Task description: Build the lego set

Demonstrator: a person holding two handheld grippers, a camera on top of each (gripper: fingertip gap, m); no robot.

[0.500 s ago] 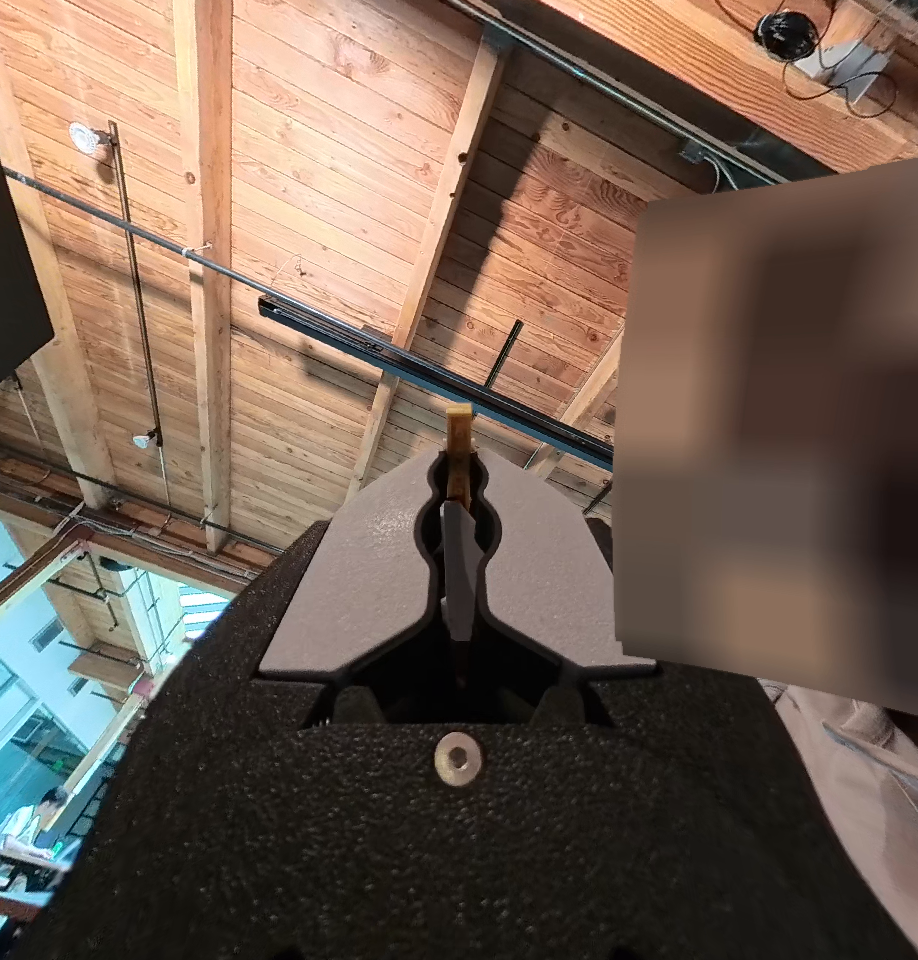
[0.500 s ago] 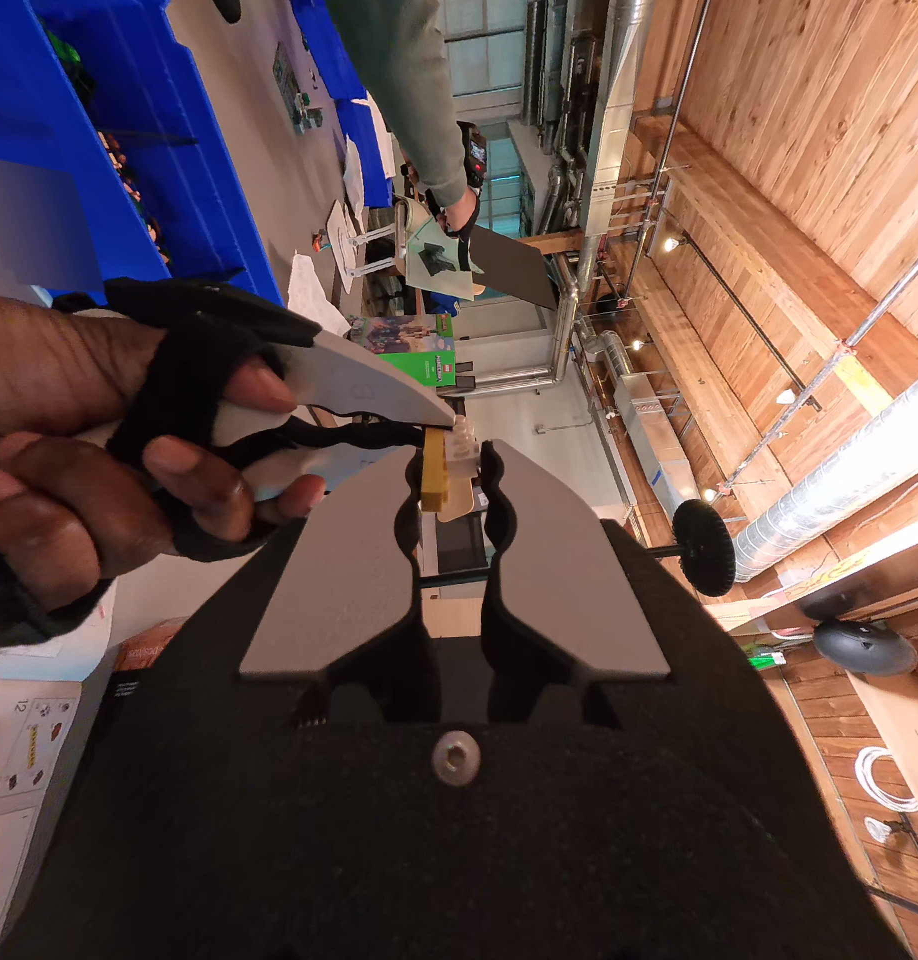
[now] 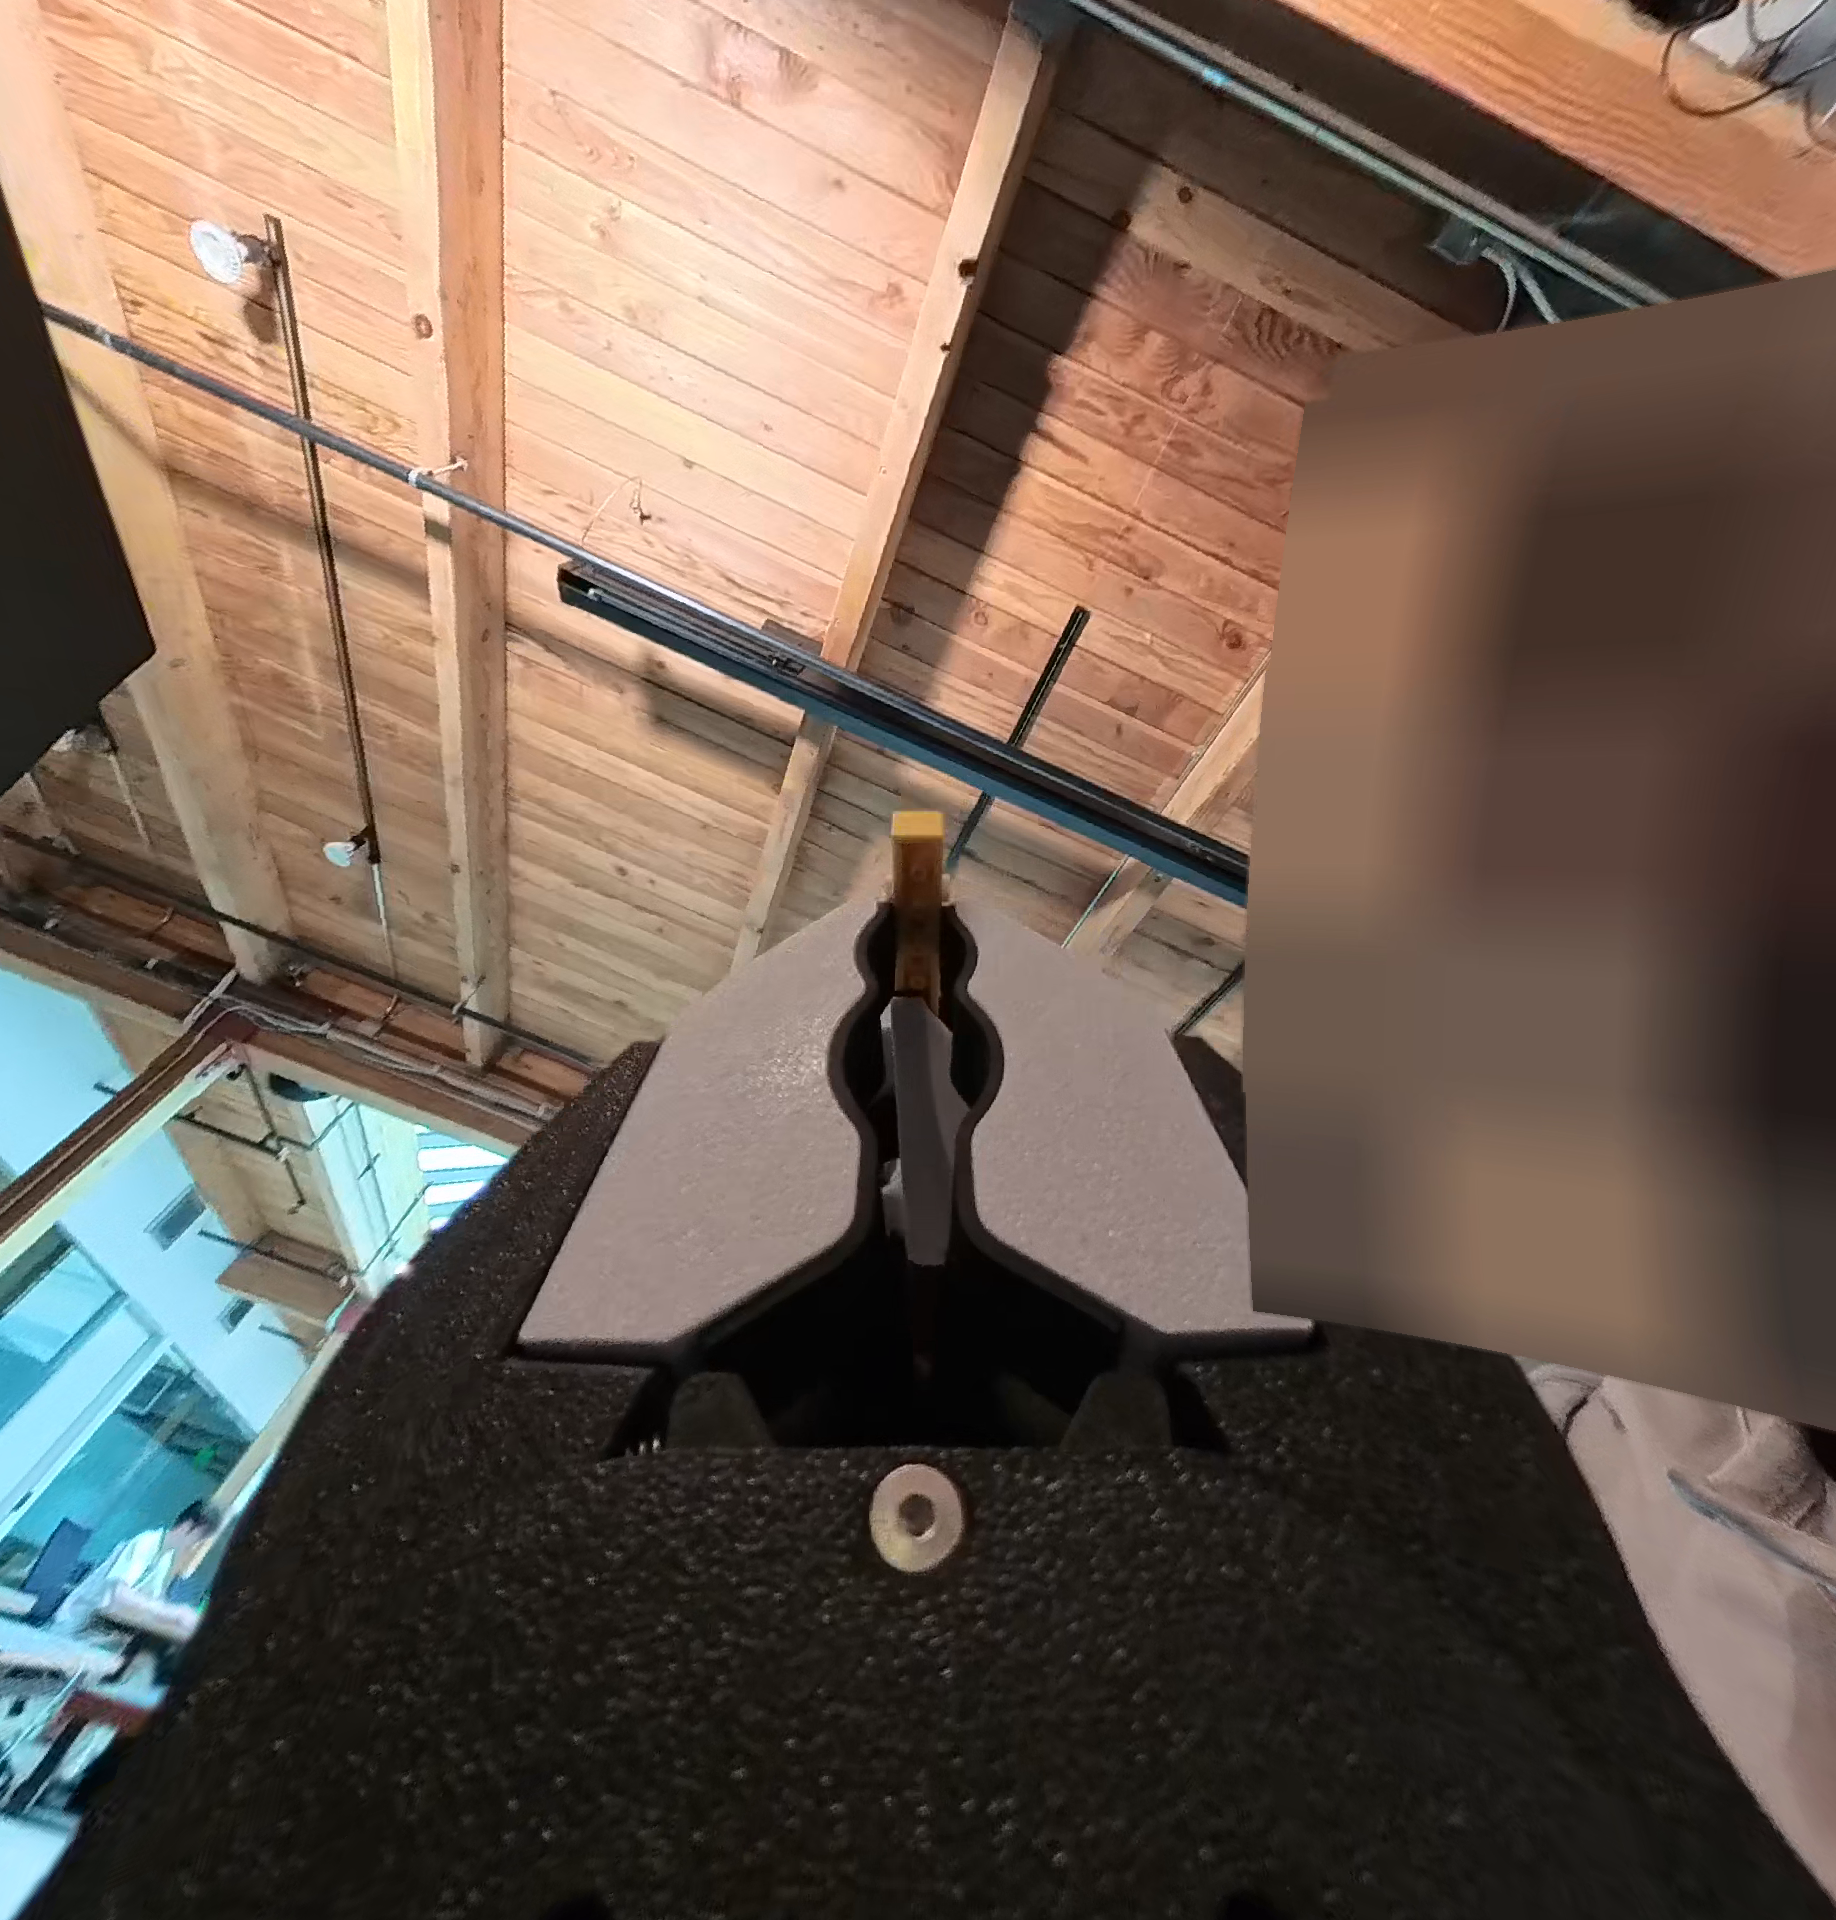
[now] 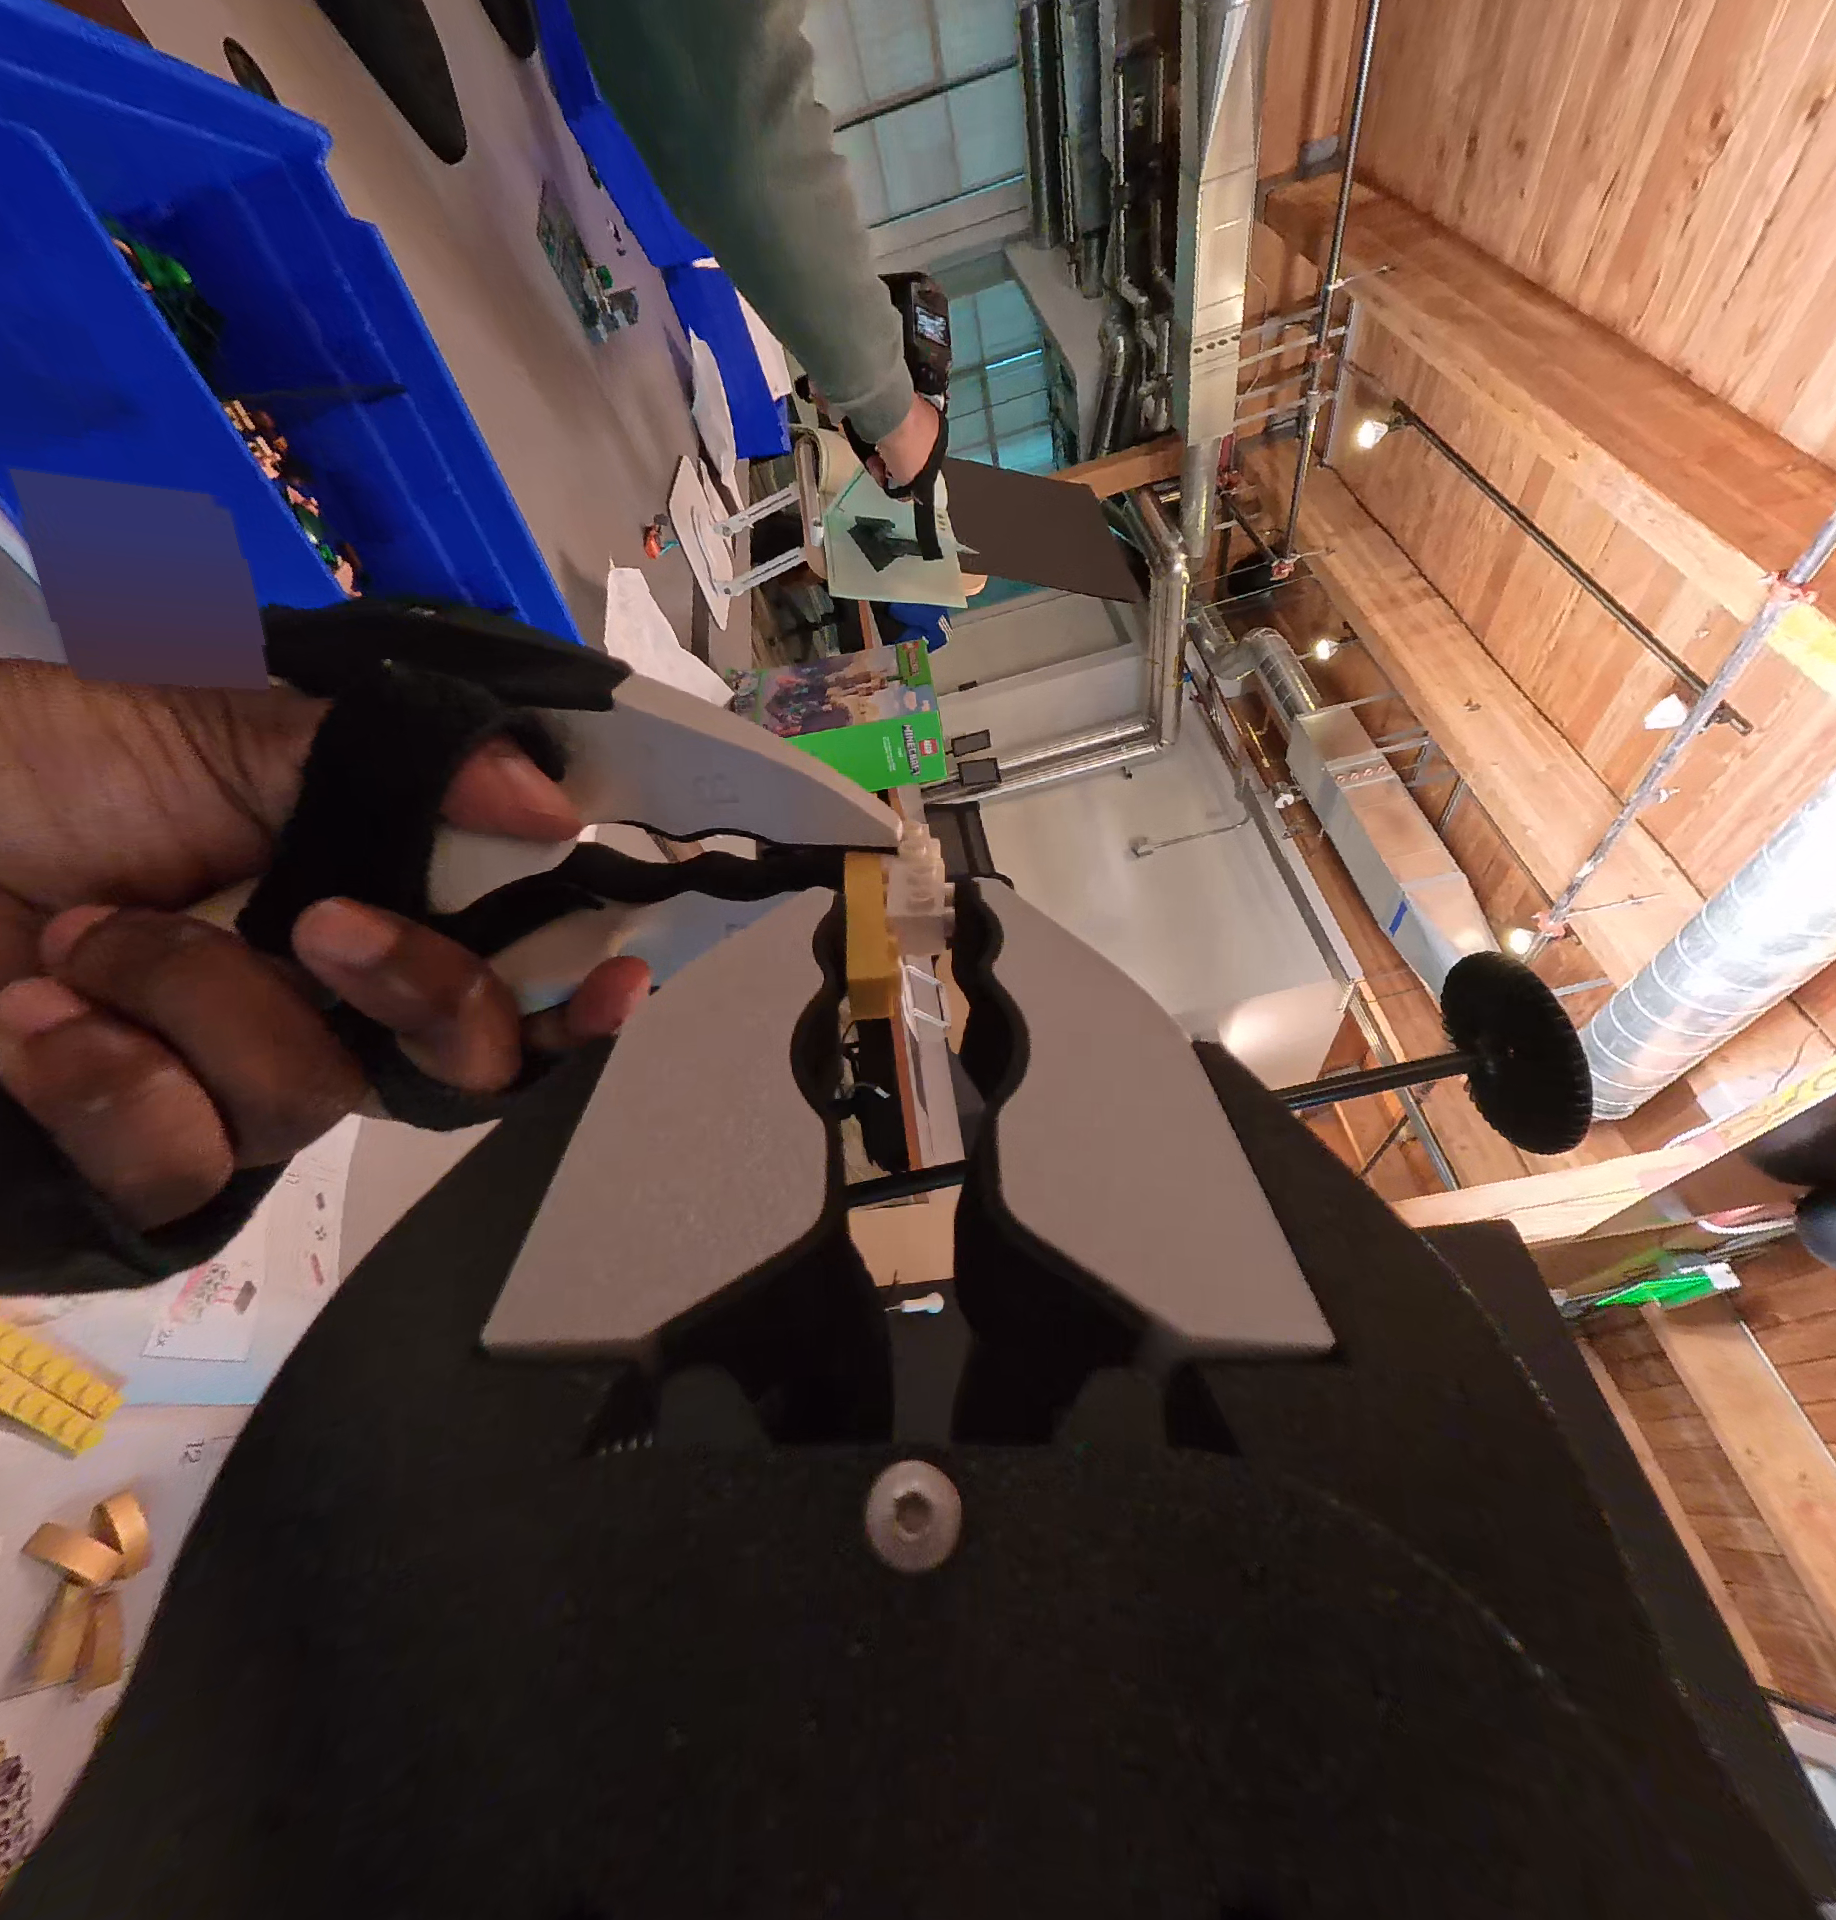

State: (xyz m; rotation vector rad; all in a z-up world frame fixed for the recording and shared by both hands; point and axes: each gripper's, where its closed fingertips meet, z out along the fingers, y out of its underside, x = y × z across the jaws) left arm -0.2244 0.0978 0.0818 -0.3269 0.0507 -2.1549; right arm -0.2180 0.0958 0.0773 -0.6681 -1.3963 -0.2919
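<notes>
Hand-held gripper (image 3: 916, 920) pinches yellow brick (image 3: 915, 868) (lower end hidden).

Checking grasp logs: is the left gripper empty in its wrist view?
No, the left gripper is shut on a thin yellow piece sticking out past its tips.

Warm, even light fills both views. Small white spot lamps (image 3: 218, 247) glow against the orange wooden plank ceiling (image 3: 685, 364), whose beams cast soft shadows. Wide-angle bending curves straight edges; lower corners near the ceiling's windows blur.
</notes>
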